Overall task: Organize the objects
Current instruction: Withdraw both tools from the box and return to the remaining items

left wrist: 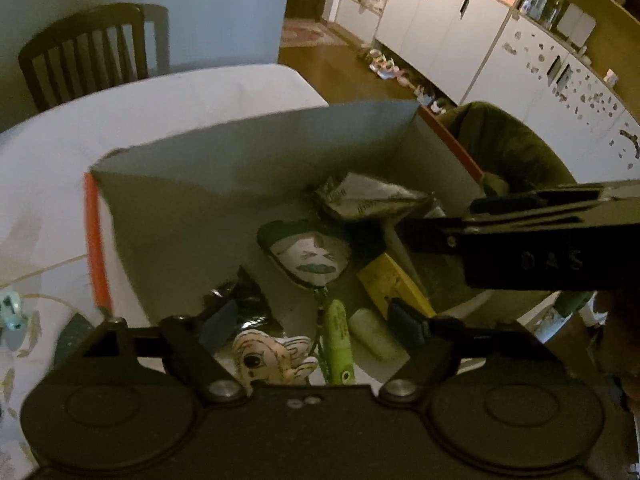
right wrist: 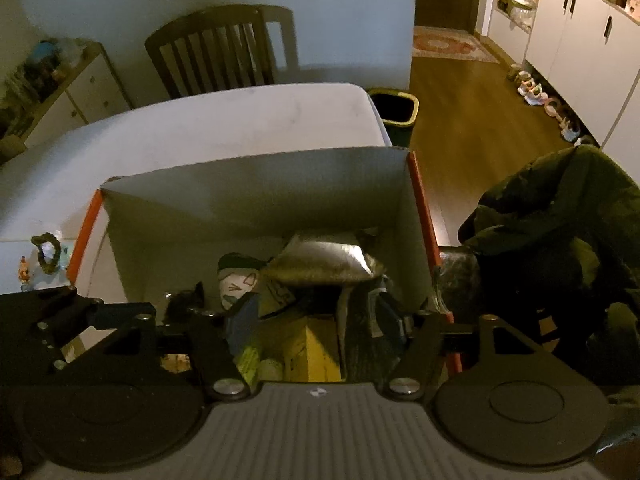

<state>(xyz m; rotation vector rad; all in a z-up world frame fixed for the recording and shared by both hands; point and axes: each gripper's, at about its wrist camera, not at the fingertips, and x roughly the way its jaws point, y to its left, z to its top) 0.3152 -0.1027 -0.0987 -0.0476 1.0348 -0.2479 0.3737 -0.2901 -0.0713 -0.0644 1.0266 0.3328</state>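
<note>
Lengthwise, green tube [left wrist: 339,342] in box [left wrist: 248,148], pointing away

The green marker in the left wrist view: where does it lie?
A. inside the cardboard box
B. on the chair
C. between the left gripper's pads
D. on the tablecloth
A: the green marker lies on the floor of the cardboard box, beside a yellow box.

left hand-held gripper [left wrist: 316,322] open, right hand-held gripper [right wrist: 320,320] open

Your cardboard box [left wrist: 224,200] looks matt and smooth inside; the foil pouch [right wrist: 320,264] within is glossy and crinkled. The table [right wrist: 224,120] wears smooth pale cloth; the far chair [right wrist: 216,52] is dark wood.
</note>
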